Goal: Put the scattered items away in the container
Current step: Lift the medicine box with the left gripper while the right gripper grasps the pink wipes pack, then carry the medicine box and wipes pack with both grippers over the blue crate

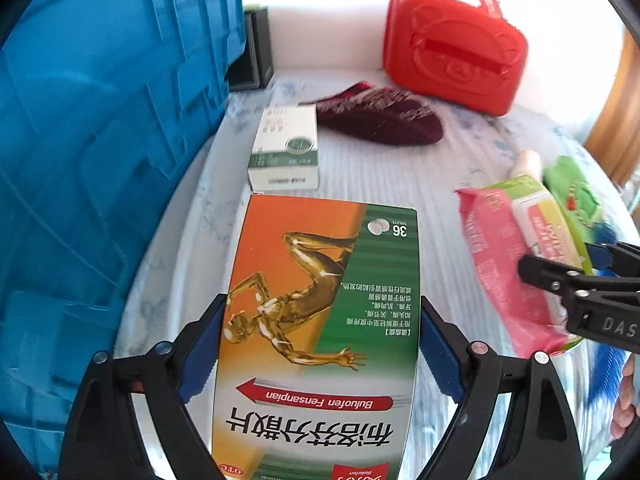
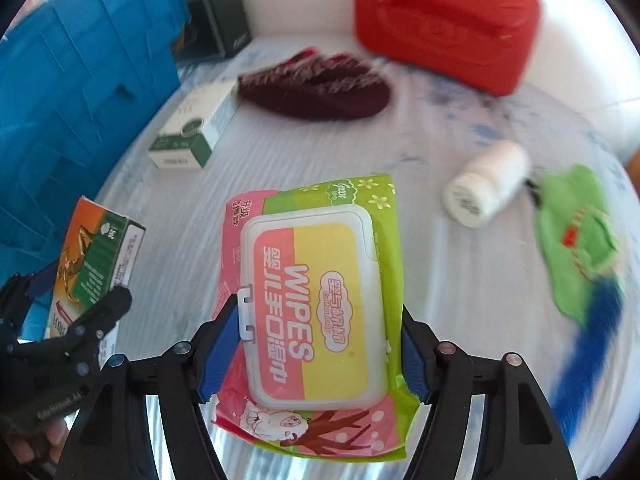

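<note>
My left gripper is shut on an orange and green medicine box, both blue pads pressed to its long sides. The right wrist view shows that box held off the bed at the left, next to the blue crate. My right gripper is shut on a pink and green wipes pack, with the pads against its two edges. In the left wrist view the right gripper and the wipes pack appear at the right. The blue crate fills that view's left side.
On the pale bedcover lie a small white and green box, a dark red knitted slipper, a white bottle and a green cloth item. A red plastic case and a dark box stand at the back.
</note>
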Demonstrator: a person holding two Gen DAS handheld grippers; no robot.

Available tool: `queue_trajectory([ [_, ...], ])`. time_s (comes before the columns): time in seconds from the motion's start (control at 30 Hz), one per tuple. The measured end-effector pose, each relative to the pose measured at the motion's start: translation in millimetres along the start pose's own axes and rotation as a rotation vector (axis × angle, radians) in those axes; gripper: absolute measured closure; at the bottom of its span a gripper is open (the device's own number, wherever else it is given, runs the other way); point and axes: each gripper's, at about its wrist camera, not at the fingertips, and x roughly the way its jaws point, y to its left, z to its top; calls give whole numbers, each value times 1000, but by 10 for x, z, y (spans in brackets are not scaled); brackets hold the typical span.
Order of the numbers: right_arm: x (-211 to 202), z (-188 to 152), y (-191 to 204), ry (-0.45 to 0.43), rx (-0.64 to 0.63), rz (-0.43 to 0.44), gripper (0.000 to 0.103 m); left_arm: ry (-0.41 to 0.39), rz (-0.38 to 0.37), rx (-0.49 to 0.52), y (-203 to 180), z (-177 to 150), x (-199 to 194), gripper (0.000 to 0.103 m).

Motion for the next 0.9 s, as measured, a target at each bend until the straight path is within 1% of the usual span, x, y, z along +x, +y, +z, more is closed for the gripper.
queue_trajectory([
  [0.1,-350,-80,16,-69,58,-18,33,-36,-30,44,1,-33,-249,14],
  [0.13,-462,-101,52,-92,70,-23,33,-62,-42,64,-4,-39,-366,14],
  [0.2,-750,-206,96,-146,84,-35,33,-101,-46,75,-3,-50,-565,14],
  [0.3,-1090,-259,166,-209,82,-41,33,-145,-59,75,7,-42,-828,14],
  [0.4,-1381,-246,229,-268,62,-38,33,-211,-32,70,9,-21,-1157,14],
  [0.47,-1572,-210,279,-311,35,-30,33,-240,-18,58,6,8,-1349,14],
  [0.53,-1726,-165,304,-341,8,-19,34,-268,-2,58,-2,54,-1546,14],
  [0.63,-1930,-87,410,-377,-29,7,34,-334,37,55,35,159,-1929,14],
  [0.7,-2083,-43,533,-405,-59,17,34,-365,54,39,133,224,-2153,14],
  [0.77,-2258,26,705,-438,-92,39,34,-419,82,21,312,304,-2459,14],
  [0.87,-2488,116,1050,-480,-144,81,35,-479,142,-19,691,405,-2816,14],
  [0.9,-2540,149,1184,-492,-158,93,35,-485,163,-32,801,447,-2875,14],
])
